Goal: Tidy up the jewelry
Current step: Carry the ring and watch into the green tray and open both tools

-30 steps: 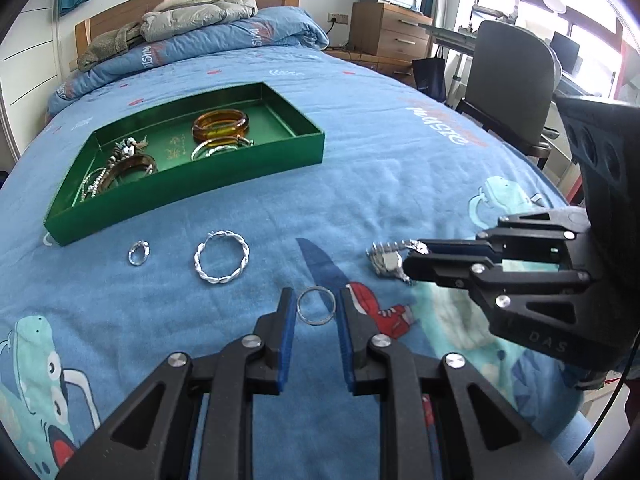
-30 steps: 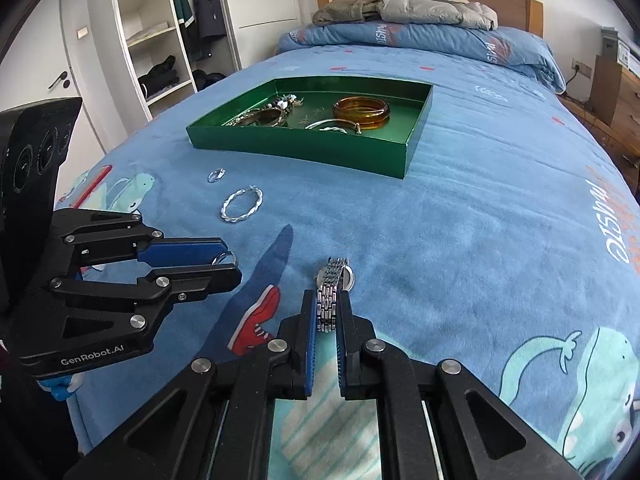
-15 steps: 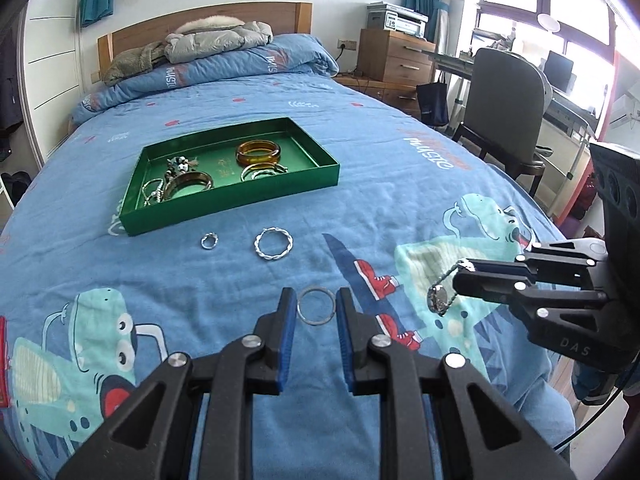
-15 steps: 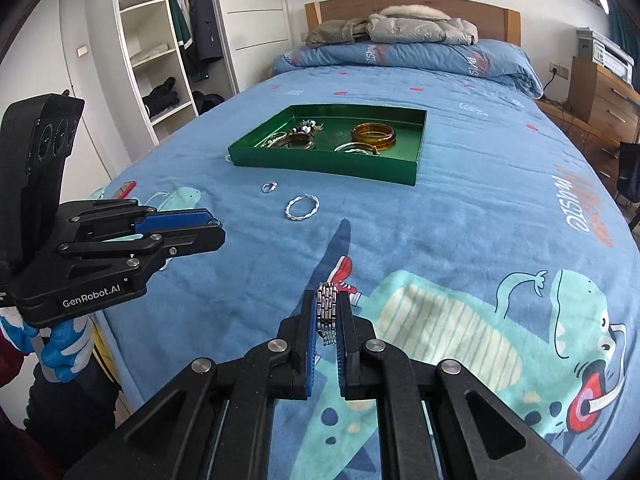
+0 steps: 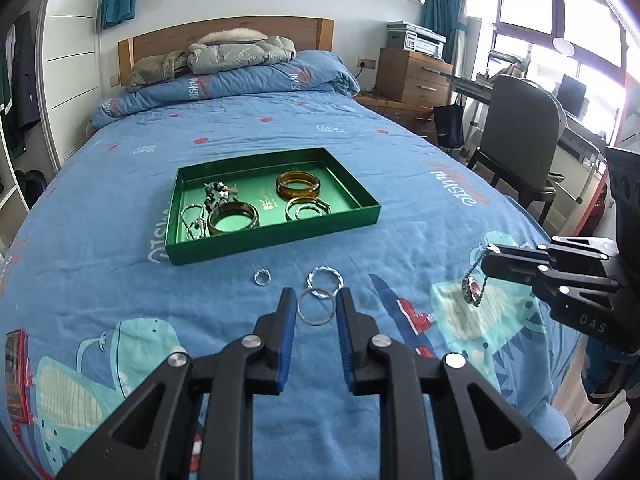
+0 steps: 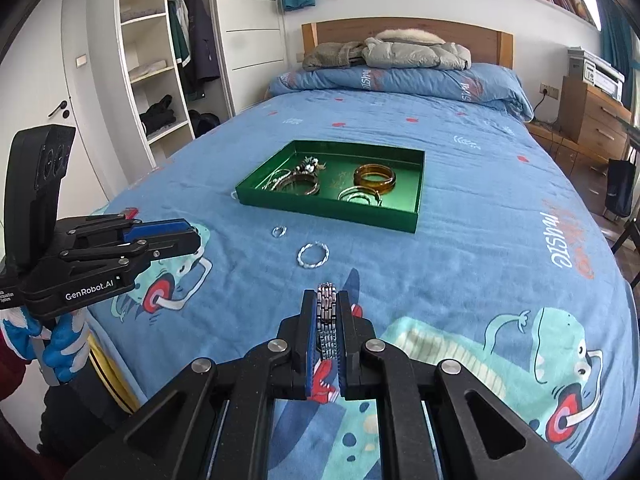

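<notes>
My left gripper (image 5: 316, 306) is shut on a thin silver ring (image 5: 316, 307) and holds it above the bed. My right gripper (image 6: 328, 300) is shut on a silver metal-link watch (image 6: 327, 320); in the left wrist view the watch (image 5: 473, 289) hangs from its tip. A green tray (image 5: 276, 242) on the blue bedspread holds amber bangles (image 5: 298, 185), a brown bangle (image 5: 233, 221) and silver chains. A twisted silver bracelet (image 5: 325, 276) and a small silver ring (image 5: 262, 278) lie on the bedspread in front of the tray.
Folded quilt and a grey jacket (image 5: 236, 54) lie at the headboard. A chair (image 5: 524, 136) and wooden drawers (image 5: 412, 76) stand right of the bed; a wardrobe (image 6: 160, 80) stands on its left.
Both grippers have lifted up and back from the bedspread, the left carrying the thin ring, the right carrying the watch. The tray now looks farther away.
</notes>
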{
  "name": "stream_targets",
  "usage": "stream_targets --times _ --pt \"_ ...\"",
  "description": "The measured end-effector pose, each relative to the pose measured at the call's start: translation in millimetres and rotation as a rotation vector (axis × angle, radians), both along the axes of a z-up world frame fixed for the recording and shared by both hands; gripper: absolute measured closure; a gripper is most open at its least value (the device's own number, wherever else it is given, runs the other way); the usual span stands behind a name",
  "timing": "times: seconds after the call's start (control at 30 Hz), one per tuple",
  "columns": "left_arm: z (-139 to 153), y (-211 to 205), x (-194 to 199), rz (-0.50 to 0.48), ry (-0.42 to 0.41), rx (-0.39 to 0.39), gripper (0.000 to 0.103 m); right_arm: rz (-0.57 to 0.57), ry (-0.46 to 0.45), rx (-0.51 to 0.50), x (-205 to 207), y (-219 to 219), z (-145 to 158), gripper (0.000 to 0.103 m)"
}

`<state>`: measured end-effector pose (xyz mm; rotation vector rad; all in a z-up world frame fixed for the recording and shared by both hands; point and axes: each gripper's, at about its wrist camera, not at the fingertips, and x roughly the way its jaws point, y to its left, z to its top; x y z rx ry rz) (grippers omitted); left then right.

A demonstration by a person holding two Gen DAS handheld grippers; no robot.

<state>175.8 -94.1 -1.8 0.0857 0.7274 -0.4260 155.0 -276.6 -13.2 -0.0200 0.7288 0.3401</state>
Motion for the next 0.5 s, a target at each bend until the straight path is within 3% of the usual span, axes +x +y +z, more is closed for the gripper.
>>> stream_targets --times 0.3,0.5 --pt "4 5 131 0.068 0.036 -0.004 0.084 -0.022 -0.021 -0.015 113 8 13 0.095" --pt "-18 -3 214 0.096 0.083 -0.013 0.084 -0.066 0.011 -0.009 194 6 -7 0.095"
